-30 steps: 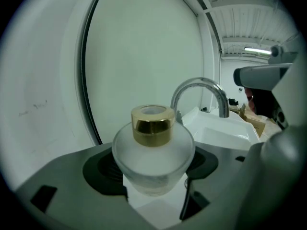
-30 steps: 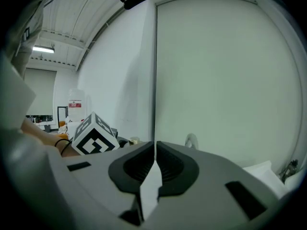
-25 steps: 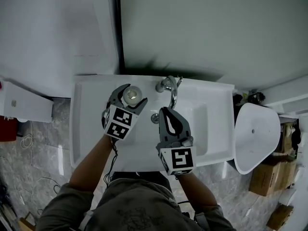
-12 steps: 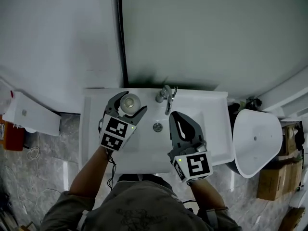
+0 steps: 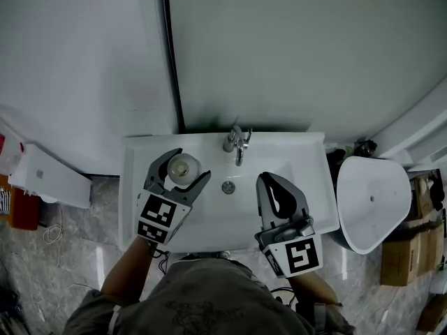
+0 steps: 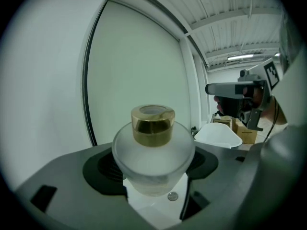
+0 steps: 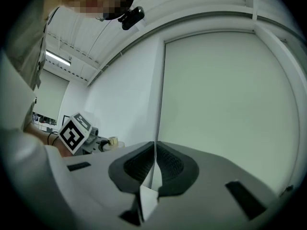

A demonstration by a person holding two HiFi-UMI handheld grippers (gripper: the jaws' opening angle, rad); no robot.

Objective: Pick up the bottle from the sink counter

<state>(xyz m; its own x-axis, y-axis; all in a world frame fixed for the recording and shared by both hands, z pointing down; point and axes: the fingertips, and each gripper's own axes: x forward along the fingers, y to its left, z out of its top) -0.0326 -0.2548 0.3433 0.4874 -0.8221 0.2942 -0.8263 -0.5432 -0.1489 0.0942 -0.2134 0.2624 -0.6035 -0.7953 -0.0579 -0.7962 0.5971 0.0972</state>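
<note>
Pale grey-green wall panel (image 5: pixel 300 47) across twelve o'clock, parted from a whiter wall (image 5: pixel 77 47) at ten by a dark vertical seam (image 5: pixel 170 54). White sink counter (image 5: pixel 311 152) at centre against that wall, chrome faucet (image 5: pixel 236 144) at its back edge. White oval fixture (image 5: pixel 370 204) just beside it at three; brown cardboard boxes (image 5: pixel 399 258) at four. White box (image 5: pixel 52 180) at nine, near a red object (image 5: pixel 15 211) at the frame's edge. Glossy grey marble floor (image 5: pixel 77 246) at eight. Overhead in the left gripper view, ribbed white ceiling (image 6: pixel 230 23) with a lit strip light (image 6: pixel 242 57).
</note>
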